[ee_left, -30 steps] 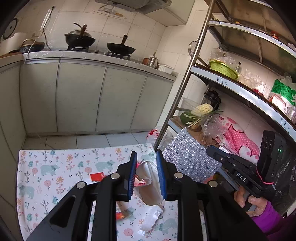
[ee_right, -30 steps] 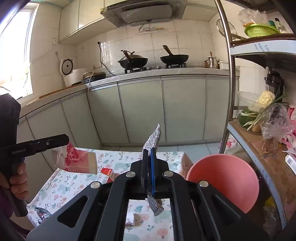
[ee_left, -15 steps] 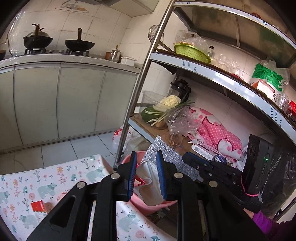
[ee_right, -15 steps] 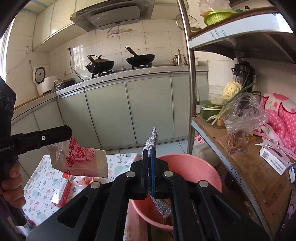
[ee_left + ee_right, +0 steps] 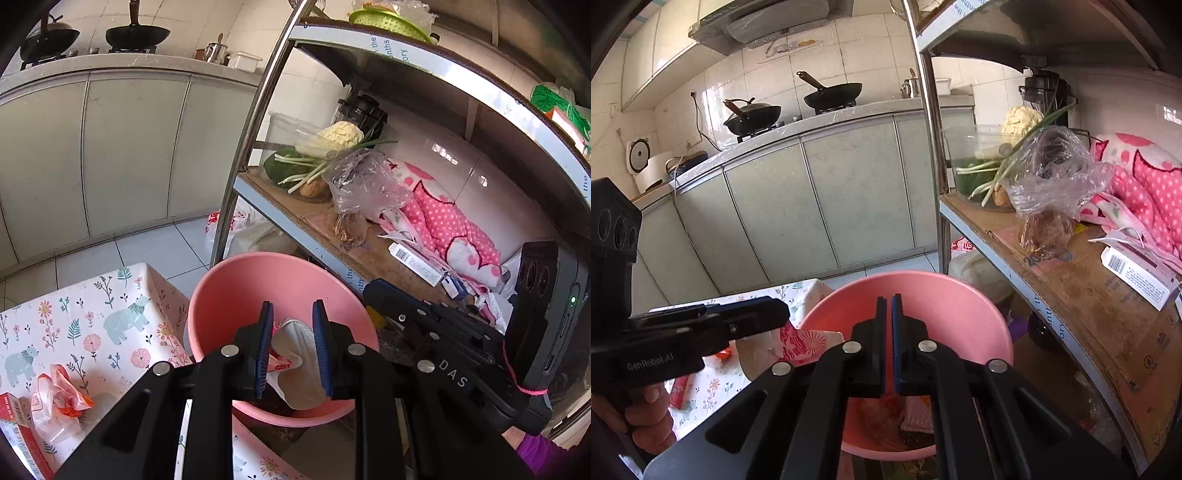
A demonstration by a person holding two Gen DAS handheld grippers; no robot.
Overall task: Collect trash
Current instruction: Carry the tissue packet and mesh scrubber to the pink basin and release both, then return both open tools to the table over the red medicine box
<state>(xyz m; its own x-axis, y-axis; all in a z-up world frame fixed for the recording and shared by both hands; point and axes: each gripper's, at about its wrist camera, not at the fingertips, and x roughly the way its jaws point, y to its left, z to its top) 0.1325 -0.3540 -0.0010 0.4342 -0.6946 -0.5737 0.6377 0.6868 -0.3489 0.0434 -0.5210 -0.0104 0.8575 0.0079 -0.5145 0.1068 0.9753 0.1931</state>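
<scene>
Since the earlier frames both grippers have swung from over the table to above the pink bin, and the foil strip that stood in the right gripper no longer shows there. Its jaws are pressed together with nothing visible between the blue pads. The left gripper pinches a crumpled paper bag, white with red print, soft and creased, hanging over the bin's mouth.

Progress, as judged: several pieces already lie in the bin, where the right view shows brownish and pink scraps at the bottom; the bag is held above it but not yet released. Left to collect on the table: a crinkled clear wrapper with orange print and a red carton at the near edge.

Materials: the bin is smooth, round moulded plastic; the tablecloth is a glossy sheet printed with bears and flowers; the rack beside the bin has a shiny metal post and a cardboard-lined shelf bearing vegetables in thin film.
</scene>
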